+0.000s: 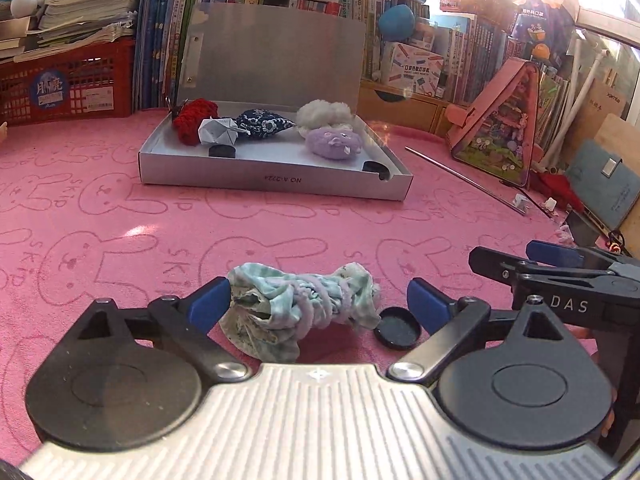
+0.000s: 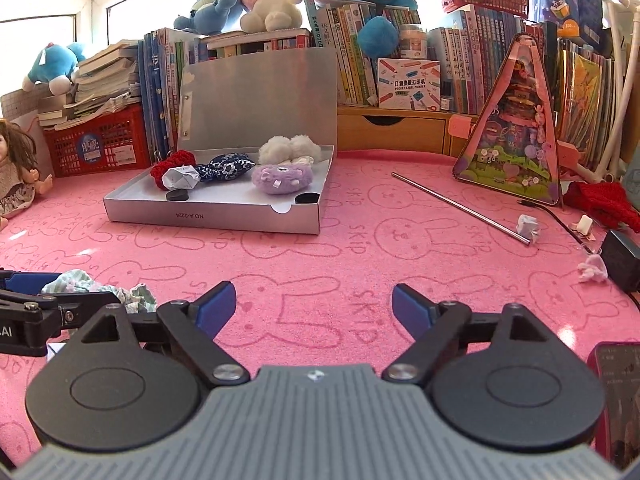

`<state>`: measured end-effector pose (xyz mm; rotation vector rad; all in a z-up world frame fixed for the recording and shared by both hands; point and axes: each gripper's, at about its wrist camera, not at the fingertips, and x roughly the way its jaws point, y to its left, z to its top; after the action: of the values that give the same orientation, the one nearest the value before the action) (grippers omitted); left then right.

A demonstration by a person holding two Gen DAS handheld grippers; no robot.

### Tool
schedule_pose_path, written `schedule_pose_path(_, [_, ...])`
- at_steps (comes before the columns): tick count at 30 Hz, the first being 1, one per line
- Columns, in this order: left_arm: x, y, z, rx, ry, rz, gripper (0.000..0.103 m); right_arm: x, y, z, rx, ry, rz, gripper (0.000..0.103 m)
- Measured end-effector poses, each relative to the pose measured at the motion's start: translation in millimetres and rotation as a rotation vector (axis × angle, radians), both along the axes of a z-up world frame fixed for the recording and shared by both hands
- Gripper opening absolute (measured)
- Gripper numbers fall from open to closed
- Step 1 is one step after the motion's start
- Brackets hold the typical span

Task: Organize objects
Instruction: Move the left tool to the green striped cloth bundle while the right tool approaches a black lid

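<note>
Left gripper (image 1: 318, 306): jaws standing wide, straddling the bundled cloth (image 1: 304, 304); left blue pad (image 1: 210, 304) appears to be touching it, right pad lying apart.
Right gripper (image 2: 314, 308): jaws spread, holding nothing, hovering over bare pink mat (image 2: 360, 248).
Bundled cloth: lying on the mat near its front edge, well apart from the box.
Black disc (image 1: 398, 328): lying just beside the cloth's right end.
Grey box (image 1: 276, 182): sitting toward the mat's rear edge, lid standing up; containing red knit item (image 1: 194, 120), blue floral pouch (image 1: 262, 122), purple plush (image 1: 334, 142), white plush (image 1: 324, 112), folded paper (image 1: 218, 130), 2 black discs.
Metal rod (image 2: 460, 208): lying toward the mat's right edge.
</note>
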<state>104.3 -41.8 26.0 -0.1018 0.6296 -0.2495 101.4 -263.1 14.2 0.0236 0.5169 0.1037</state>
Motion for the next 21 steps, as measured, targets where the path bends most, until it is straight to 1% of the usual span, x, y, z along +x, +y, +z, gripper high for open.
schedule_pose_path(7, [14,-13,-9,0.055,0.015,0.059,0.097,-5,-3,-6,0.017,0.013,0.021,0.092])
schedule_pose_path(12, [25,-14,-16,0.072,0.042,0.109,0.097,-8,3,-10,0.009,0.017,0.062,0.093])
schedule_pose_path(15, [32,-17,-20,0.102,0.078,0.112,0.098,-10,9,-13,0.004,0.022,0.089,0.094])
schedule_pose_path(16, [32,-19,-21,0.137,0.070,0.110,0.098,-10,11,-14,0.002,0.026,0.098,0.094])
schedule_pose_path(17, [33,-21,-22,0.154,0.073,0.109,0.098,-10,13,-15,0.000,0.029,0.106,0.094])
schedule_pose_path(19, [33,-21,-22,0.161,0.071,0.106,0.098,-10,18,-16,-0.011,0.034,0.118,0.094])
schedule_pose_path(21, [33,-18,-22,0.147,0.068,0.099,0.097,-11,24,-17,-0.041,0.034,0.129,0.094])
